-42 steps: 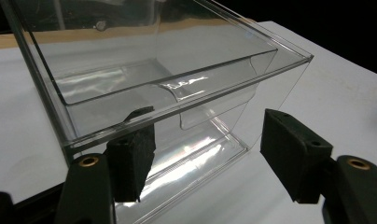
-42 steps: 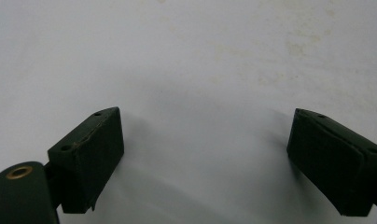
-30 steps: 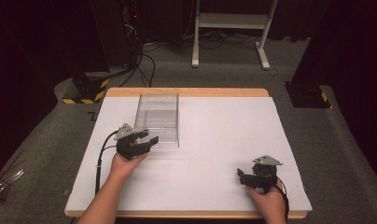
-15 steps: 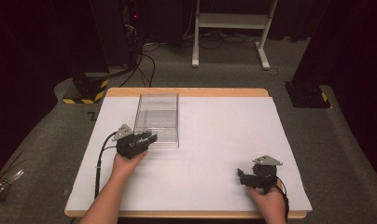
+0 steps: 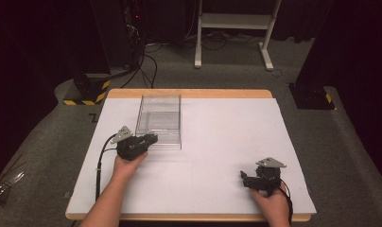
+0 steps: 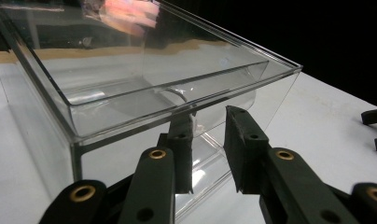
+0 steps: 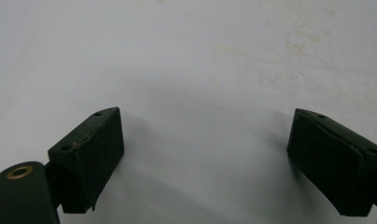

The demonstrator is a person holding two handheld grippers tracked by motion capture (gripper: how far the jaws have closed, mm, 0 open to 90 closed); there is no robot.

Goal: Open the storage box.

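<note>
Now the left gripper (image 5: 150,140) sits at the near left corner of the clear plastic box (image 5: 160,118), which stands on the left half of the white table (image 5: 217,142). Its jaws have just been closing; in the left gripper view one jaw is inside the near wall and the other outside, a narrow gap between them, and whether the pads press cannot be told. The right gripper (image 5: 246,178) rests near the table's right front, jaws wide apart over bare surface.

The tool (image 6: 209,140) has just been closing its jaws around the clear box (image 6: 144,88) wall.
</note>
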